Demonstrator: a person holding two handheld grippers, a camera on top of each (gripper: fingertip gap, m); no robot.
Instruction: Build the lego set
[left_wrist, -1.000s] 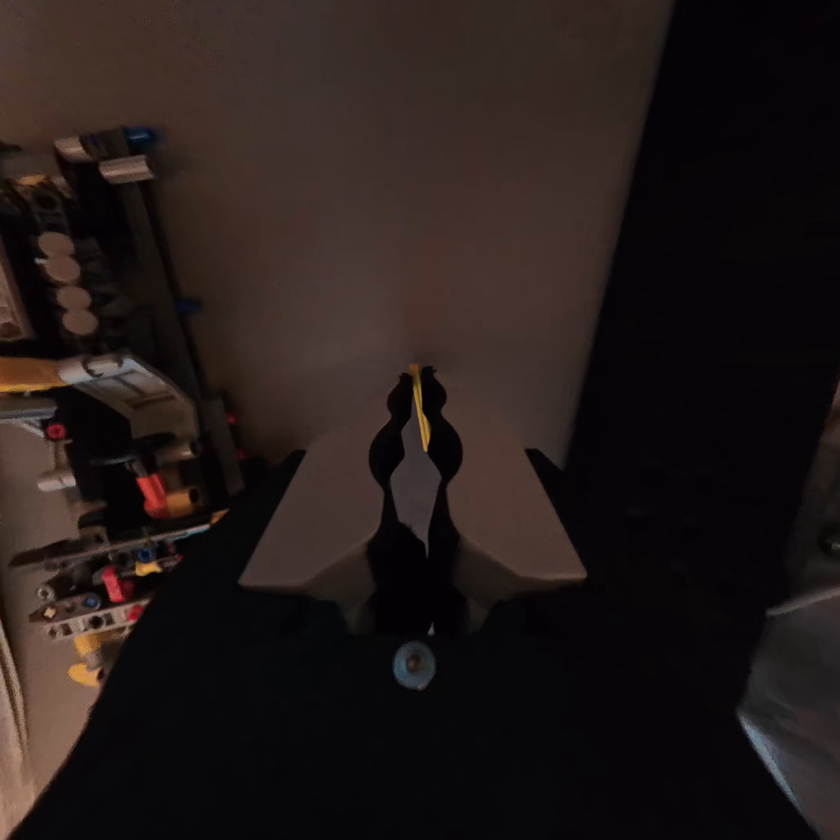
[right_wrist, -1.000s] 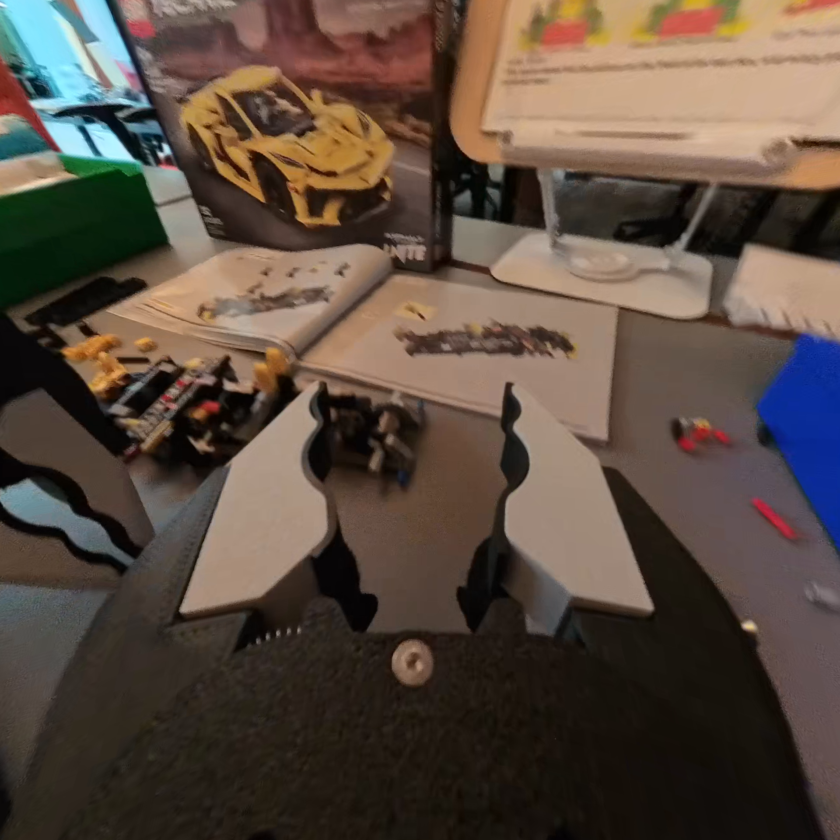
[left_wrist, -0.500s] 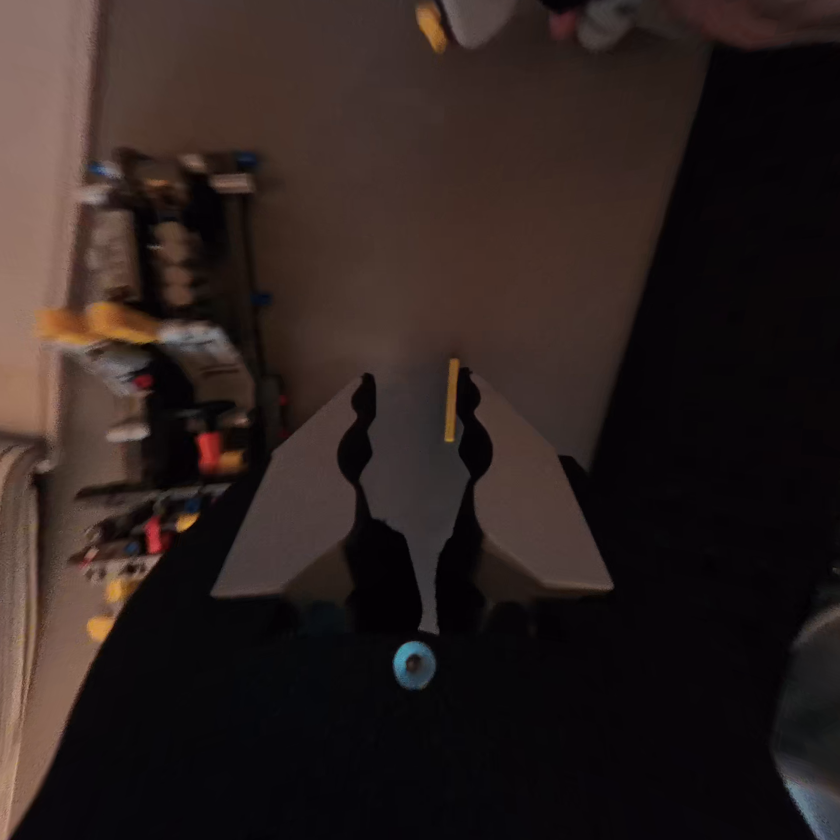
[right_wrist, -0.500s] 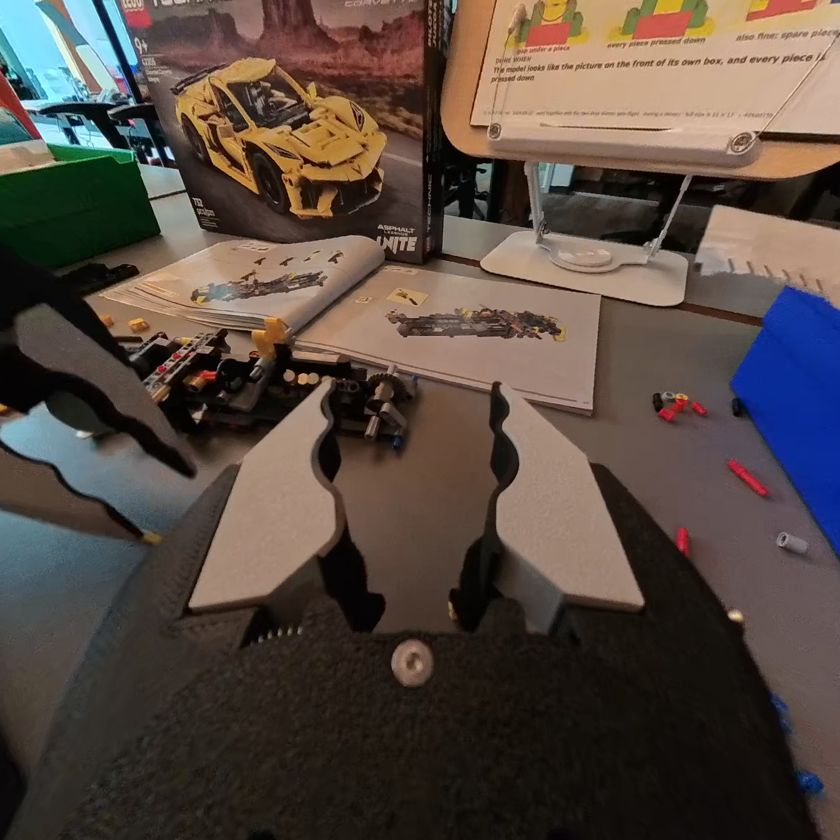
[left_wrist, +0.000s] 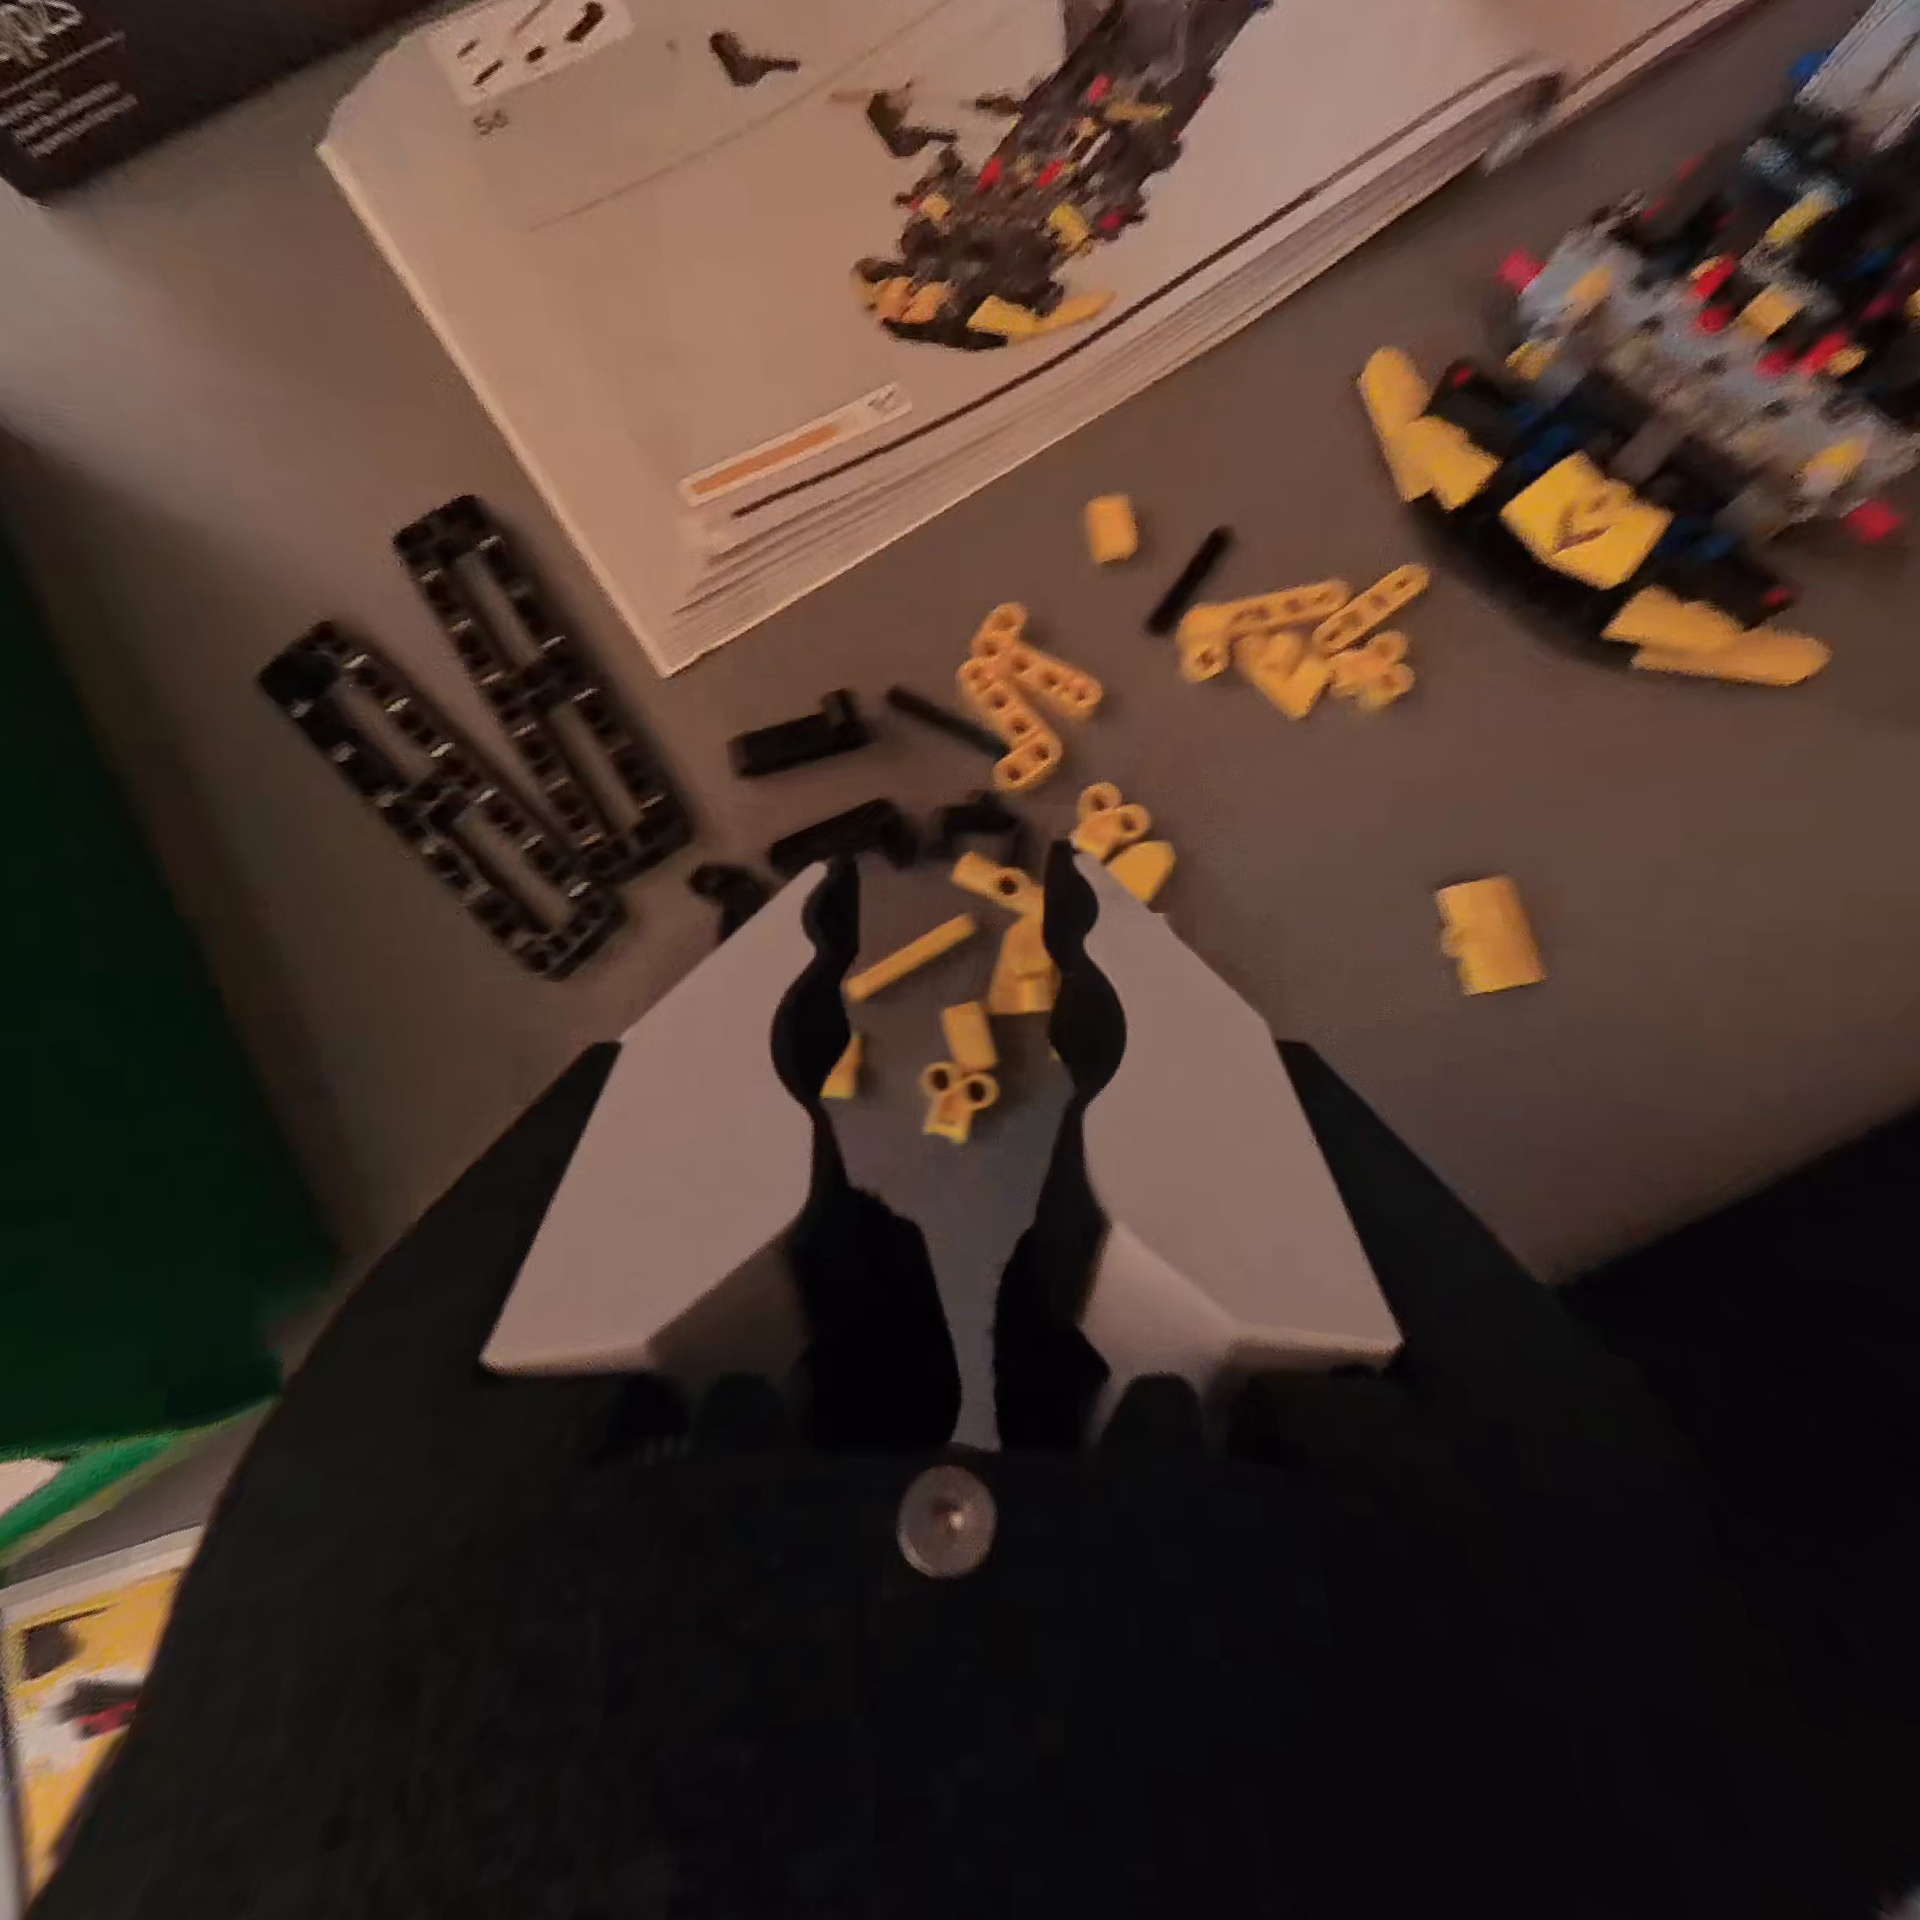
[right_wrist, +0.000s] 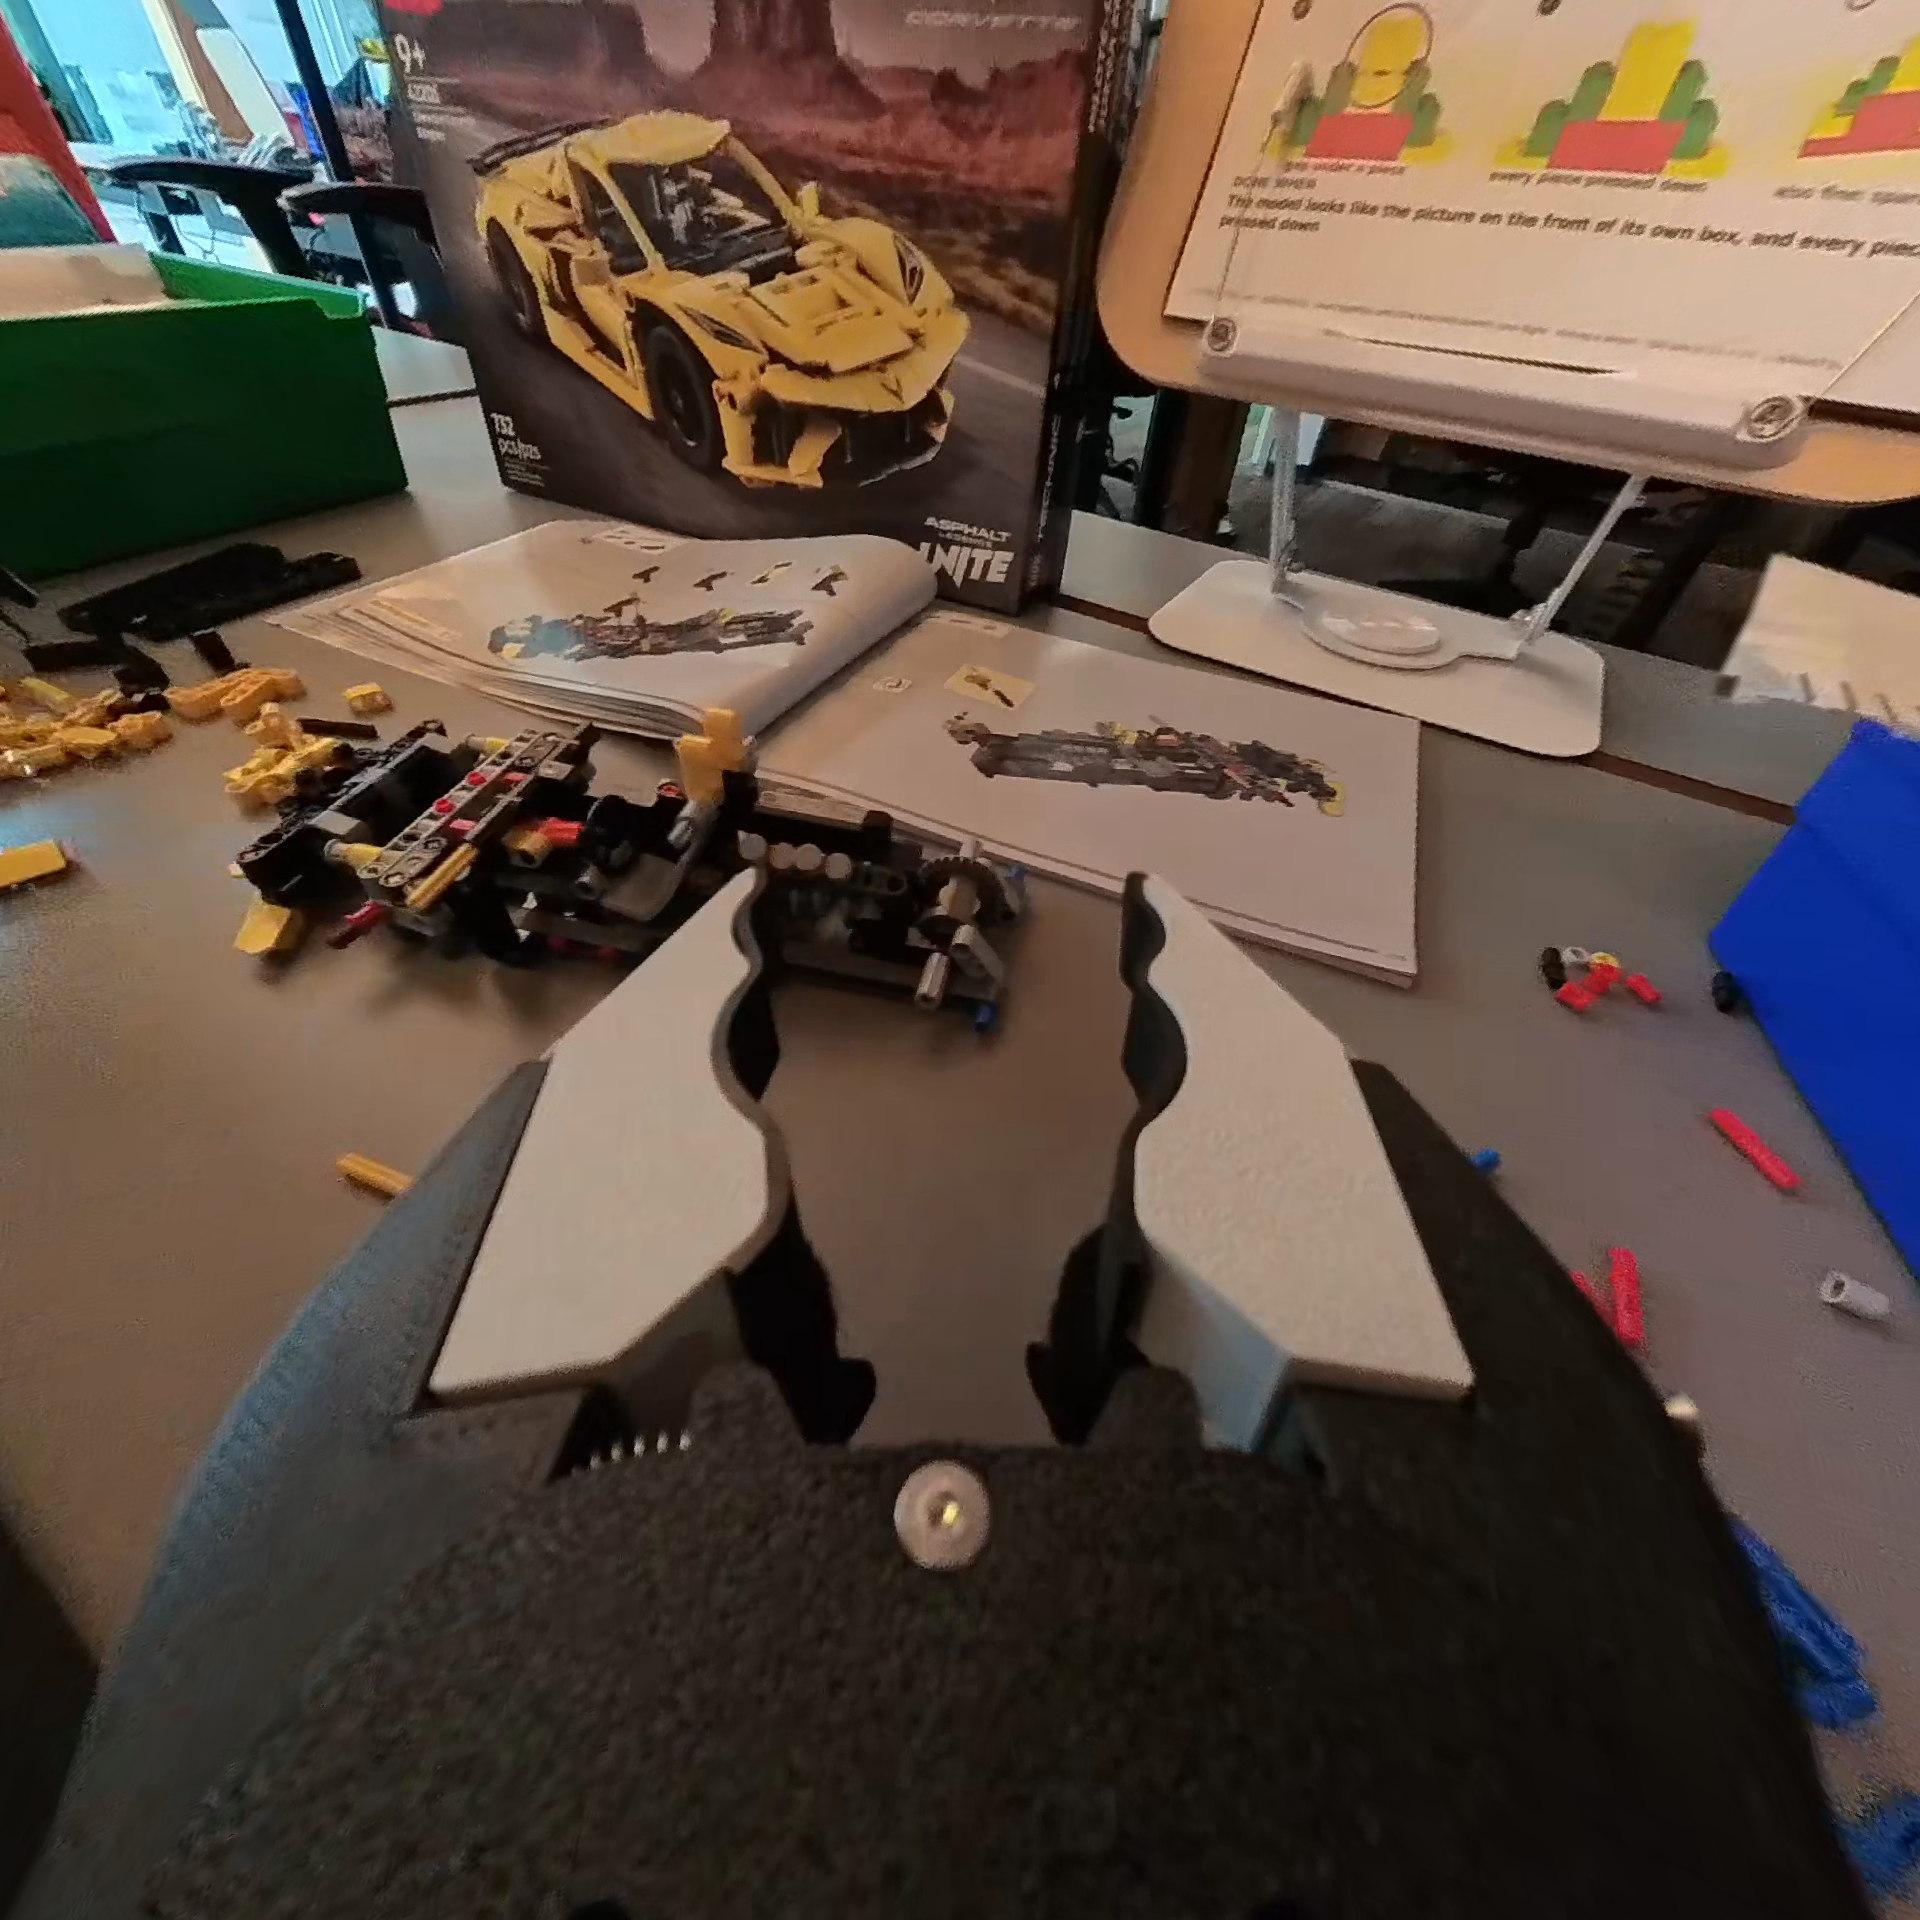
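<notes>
- Left wrist view: the left gripper (left_wrist: 948, 883) is held with a moderate gap and nothing in it, above a scatter of small yellow plastic lego pieces (left_wrist: 961, 1039) on the grey table (left_wrist: 1351, 1039). The pieces lie crowded, some touching, so two could be pinched together or a neighbour flicked away. Motion blur makes the piece aimed at hard to judge. The black lattice frames (left_wrist: 478, 727) lie well apart to the left.
- Right wrist view: the right gripper (right_wrist: 940, 894) is spread wide and empty, just before the partly built black and grey lego chassis (right_wrist: 623, 862), which rests beside the open white instruction booklet (right_wrist: 1091, 790). The unsteadied chassis could be shoved or loosened by a careless approach.
</notes>
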